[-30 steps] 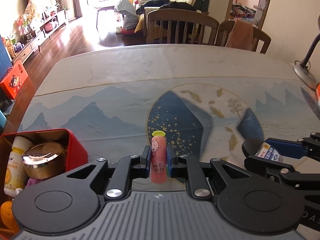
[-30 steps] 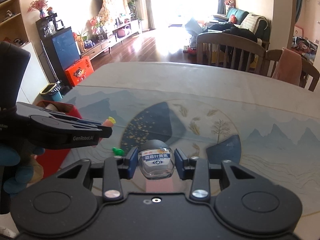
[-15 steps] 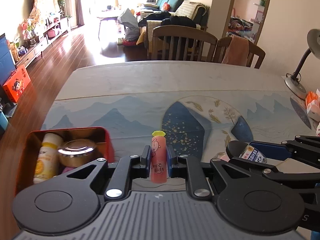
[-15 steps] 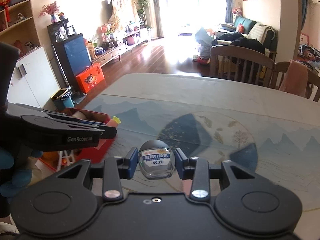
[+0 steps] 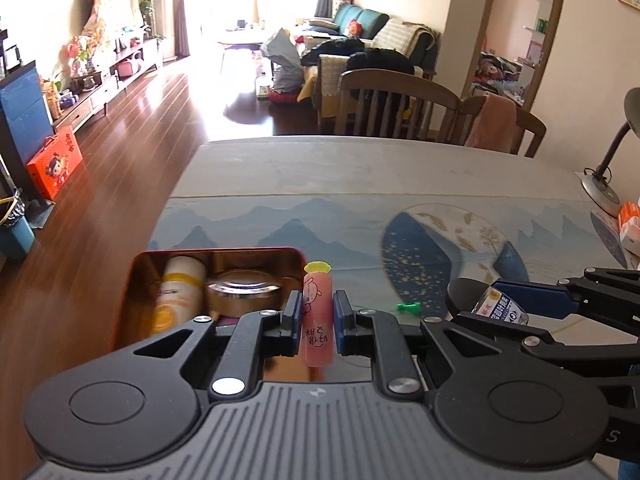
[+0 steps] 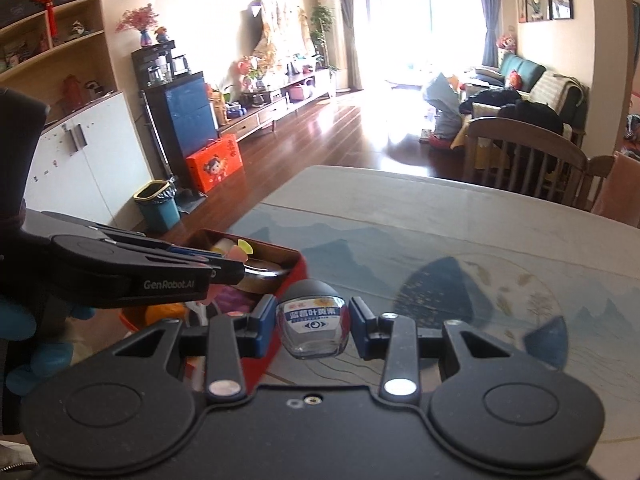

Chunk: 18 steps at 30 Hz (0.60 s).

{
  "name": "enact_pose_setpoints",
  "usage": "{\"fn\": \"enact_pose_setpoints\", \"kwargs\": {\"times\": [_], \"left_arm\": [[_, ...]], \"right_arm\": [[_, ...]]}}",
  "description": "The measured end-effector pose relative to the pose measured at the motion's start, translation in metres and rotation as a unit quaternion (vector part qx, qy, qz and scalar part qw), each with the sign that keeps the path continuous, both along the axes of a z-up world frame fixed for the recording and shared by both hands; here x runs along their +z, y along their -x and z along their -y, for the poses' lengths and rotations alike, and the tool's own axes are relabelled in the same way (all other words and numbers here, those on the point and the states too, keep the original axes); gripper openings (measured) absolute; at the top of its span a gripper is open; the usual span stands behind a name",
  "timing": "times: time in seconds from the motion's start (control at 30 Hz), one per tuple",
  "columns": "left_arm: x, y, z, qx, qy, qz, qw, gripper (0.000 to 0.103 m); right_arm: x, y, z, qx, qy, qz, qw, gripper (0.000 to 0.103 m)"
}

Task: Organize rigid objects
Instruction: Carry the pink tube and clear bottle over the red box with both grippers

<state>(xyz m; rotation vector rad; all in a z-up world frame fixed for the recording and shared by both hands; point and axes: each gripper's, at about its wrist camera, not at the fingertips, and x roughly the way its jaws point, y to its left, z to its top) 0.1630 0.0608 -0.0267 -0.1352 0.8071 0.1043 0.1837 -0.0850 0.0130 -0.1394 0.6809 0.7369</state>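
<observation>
A pink tube pinched upright by the left gripper and a small bottle clamped in the right gripper hang beside the red tin; each should clear its rim before release.

The red tin at lower left of the left wrist view is already crowded by a bottle and a round metal lid. Beyond it the worktop lies bare up to the chairs; a lamp blocks the right edge.
</observation>
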Motion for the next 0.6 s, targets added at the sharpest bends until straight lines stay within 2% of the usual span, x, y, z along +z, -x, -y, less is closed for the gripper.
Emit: {"fn": "enact_pose_setpoints", "kwargs": {"times": [0.6], "left_arm": [[-0.009, 0.026, -0.087, 0.04, -0.004, -0.012, 0.9991, 0.016]], "right_arm": [[-0.011, 0.006, -0.074, 0.026, 0.011, -0.005, 1.0, 0.038]]}}
